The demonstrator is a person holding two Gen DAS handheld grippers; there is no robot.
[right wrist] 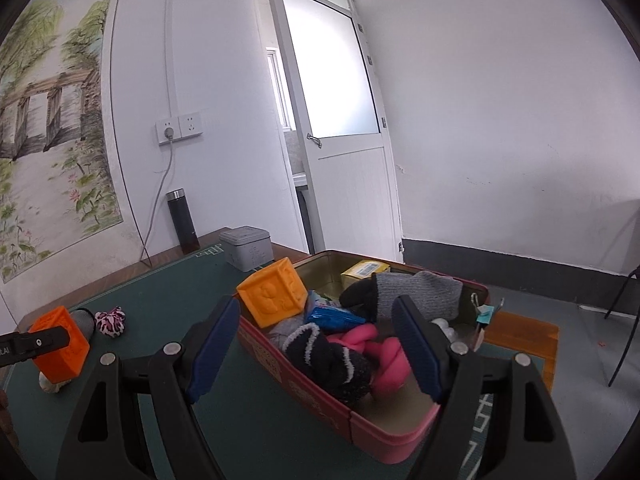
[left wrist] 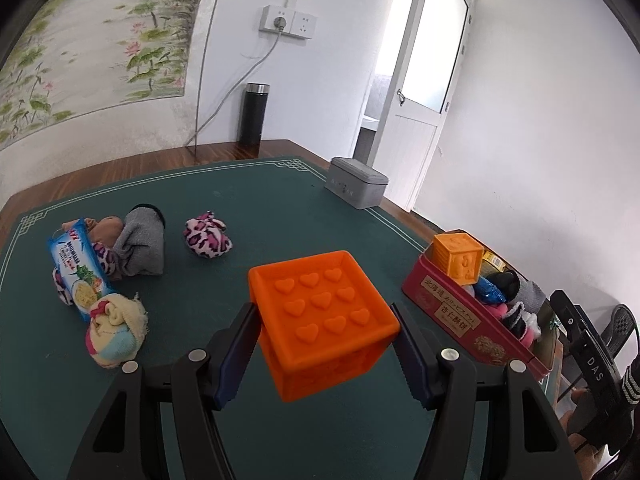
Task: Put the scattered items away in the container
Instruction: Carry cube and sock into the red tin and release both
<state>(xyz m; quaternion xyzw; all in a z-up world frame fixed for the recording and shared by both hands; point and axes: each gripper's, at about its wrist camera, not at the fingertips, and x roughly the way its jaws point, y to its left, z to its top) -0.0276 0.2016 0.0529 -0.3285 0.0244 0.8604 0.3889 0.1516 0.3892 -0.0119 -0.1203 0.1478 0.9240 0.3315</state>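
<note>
the left gripper [left wrist: 326, 344] fills the lower centre of its own view, both blue-padded fingers [left wrist: 236, 354] pressed against opposite sides of an orange block [left wrist: 322, 320] held off the mat. the right gripper [right wrist: 316, 350] sits at the bottom centre of its view, jaws spread wide, clasping nothing.

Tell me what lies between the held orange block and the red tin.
Only bare green mat separates the orange block from the red tin, seen in the left wrist view.
</note>
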